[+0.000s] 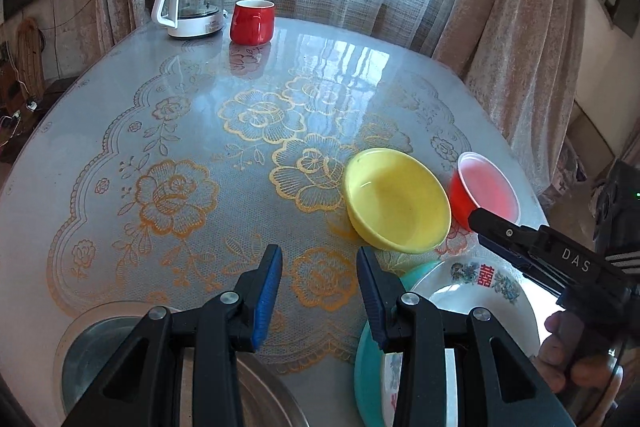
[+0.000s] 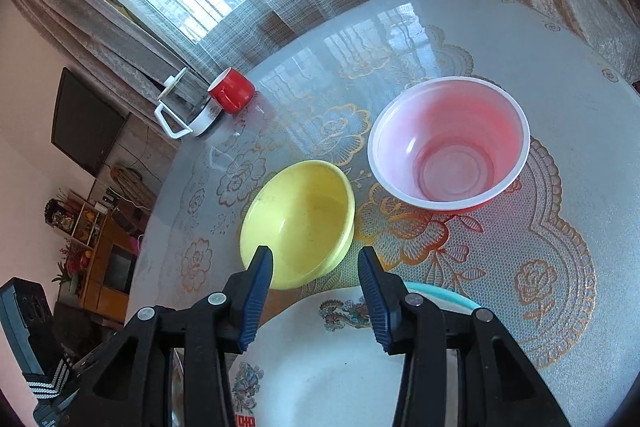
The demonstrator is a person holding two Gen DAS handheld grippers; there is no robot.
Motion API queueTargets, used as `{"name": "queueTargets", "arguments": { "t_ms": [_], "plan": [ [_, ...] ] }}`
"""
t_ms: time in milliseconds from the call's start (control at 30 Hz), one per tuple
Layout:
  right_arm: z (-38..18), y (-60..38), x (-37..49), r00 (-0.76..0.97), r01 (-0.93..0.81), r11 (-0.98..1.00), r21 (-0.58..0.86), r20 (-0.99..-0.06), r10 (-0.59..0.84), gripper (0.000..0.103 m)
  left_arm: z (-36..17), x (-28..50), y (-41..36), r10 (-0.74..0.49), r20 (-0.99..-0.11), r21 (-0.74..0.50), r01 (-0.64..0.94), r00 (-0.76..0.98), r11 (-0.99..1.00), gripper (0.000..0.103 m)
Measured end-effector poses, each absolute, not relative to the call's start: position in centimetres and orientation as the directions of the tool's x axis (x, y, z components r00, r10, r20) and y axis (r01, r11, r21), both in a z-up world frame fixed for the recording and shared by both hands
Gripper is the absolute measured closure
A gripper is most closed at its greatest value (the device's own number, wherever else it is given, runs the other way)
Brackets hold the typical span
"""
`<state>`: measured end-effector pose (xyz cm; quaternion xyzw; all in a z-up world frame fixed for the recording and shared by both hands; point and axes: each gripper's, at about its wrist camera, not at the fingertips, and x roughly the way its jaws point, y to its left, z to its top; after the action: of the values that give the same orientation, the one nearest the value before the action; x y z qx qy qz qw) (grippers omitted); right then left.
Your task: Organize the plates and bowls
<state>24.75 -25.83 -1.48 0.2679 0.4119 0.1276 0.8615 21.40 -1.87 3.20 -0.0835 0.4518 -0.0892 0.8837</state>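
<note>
A yellow bowl [image 1: 398, 201] [image 2: 300, 223] sits on the table beside a red plastic bowl [image 1: 486, 189] [image 2: 450, 143] with a white rim. A white patterned plate [image 1: 480, 301] [image 2: 320, 359] lies on a teal plate [image 1: 370, 359] [image 2: 442, 293] at the near edge. My left gripper [image 1: 318, 259] is open and empty above the tablecloth, left of the plates. My right gripper [image 2: 316, 259] is open and empty above the white plate, just short of the yellow bowl; it also shows in the left wrist view [image 1: 486, 225].
A metal dish [image 1: 80, 347] sits under my left gripper at the near left. A red mug [image 1: 252, 21] [image 2: 232, 91] and a glass kettle [image 1: 191, 1] [image 2: 188, 107] stand at the far edge. Curtains hang behind the round table [image 1: 120, 131].
</note>
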Motion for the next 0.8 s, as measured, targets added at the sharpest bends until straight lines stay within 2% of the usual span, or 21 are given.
{"name": "queueTargets", "arguments": {
  "t_ms": [533,600,667,800],
  "plan": [
    [-3.5,-25.5,27.8,0.581,0.035,0.84,0.542,-0.694,0.424,0.073,0.0,27.7,-5.0,-0.252,-0.833,-0.251,0.069,0.492,0.966,0.064],
    [-3.8,-25.3,27.9,0.573,0.033,0.841,0.54,-0.7,0.427,0.077,-0.5,28.0,-5.3,-0.269,-0.838,-0.262,0.084,0.474,0.962,0.067],
    [-4.0,-25.1,28.0,0.566,0.023,0.842,0.539,-0.701,0.433,0.083,-0.7,27.9,-5.9,-0.29,-0.832,-0.267,0.118,0.472,0.956,0.075],
    [-3.9,-25.3,27.6,0.576,0.017,0.846,0.534,-0.696,0.428,0.085,-0.1,27.1,-6.0,-0.286,-0.813,-0.248,0.143,0.508,0.958,0.079]
  ]
}}
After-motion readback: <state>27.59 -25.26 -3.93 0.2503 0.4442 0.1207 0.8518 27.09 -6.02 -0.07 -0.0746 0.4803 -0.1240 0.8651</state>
